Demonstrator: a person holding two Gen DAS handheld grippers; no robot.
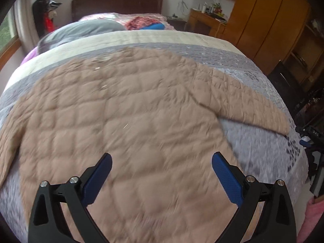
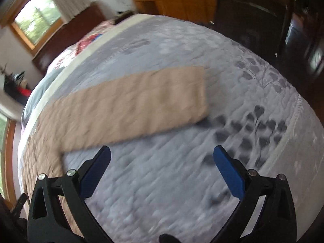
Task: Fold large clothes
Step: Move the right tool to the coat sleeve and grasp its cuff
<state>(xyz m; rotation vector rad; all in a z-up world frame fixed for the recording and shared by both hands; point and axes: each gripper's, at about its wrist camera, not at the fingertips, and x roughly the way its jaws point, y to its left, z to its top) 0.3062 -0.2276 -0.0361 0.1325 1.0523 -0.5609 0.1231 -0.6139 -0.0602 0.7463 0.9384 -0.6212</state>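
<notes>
A tan quilted coat (image 1: 121, 111) lies spread flat on the grey bedspread (image 1: 253, 141), one sleeve stretched out to the right. In the left wrist view my left gripper (image 1: 162, 162) hovers open above the coat's body, nothing between its blue pads. In the right wrist view the sleeve (image 2: 141, 103) of the same tan coat lies across the grey bedspread (image 2: 182, 182), its cuff end pointing right. My right gripper (image 2: 162, 158) is open above bare bedspread just below the sleeve, touching nothing. Both views are motion-blurred.
A grey pillow (image 1: 85, 30) and red-and-blue bedding (image 1: 145, 23) lie at the head of the bed by a dark headboard (image 1: 117, 6). Wooden wardrobes (image 1: 269, 20) and a desk (image 1: 204, 20) stand to the right. Windows line the left wall.
</notes>
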